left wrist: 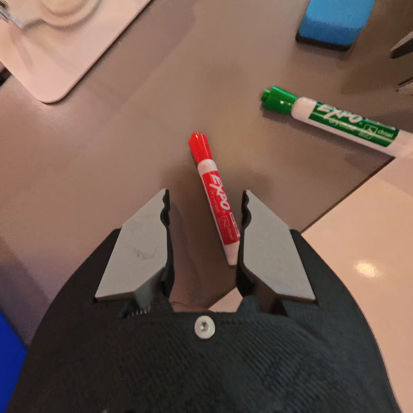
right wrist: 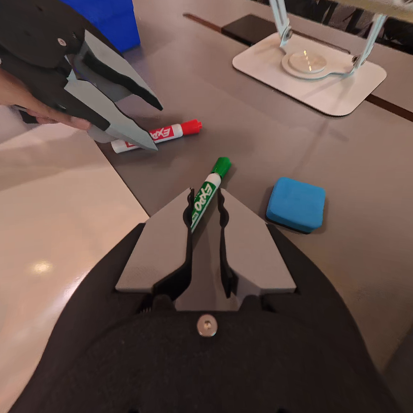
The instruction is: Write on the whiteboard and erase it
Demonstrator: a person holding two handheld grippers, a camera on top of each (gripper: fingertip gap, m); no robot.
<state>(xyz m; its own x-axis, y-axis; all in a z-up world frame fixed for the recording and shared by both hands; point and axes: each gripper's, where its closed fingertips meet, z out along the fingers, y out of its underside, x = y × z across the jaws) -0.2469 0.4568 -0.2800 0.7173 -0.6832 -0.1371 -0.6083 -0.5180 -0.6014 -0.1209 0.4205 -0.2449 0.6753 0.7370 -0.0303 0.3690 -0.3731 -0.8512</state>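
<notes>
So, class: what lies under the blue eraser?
The blue eraser has a black base layer and rests on the grey table. Whatever lies beneath the eraser itself is covered and cannot be seen.

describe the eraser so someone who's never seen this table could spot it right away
On the grey-brown tabletop, look right of the white glossy whiteboard, past the capped green marker. There lies the blue foam eraser block, squarish with rounded corners and a thin black base. It is the only blocky, non-pen item.

The green marker (left wrist: 335, 120) runs off the picture's right edge; the stand (right wrist: 312, 73) is cut at top.
</notes>
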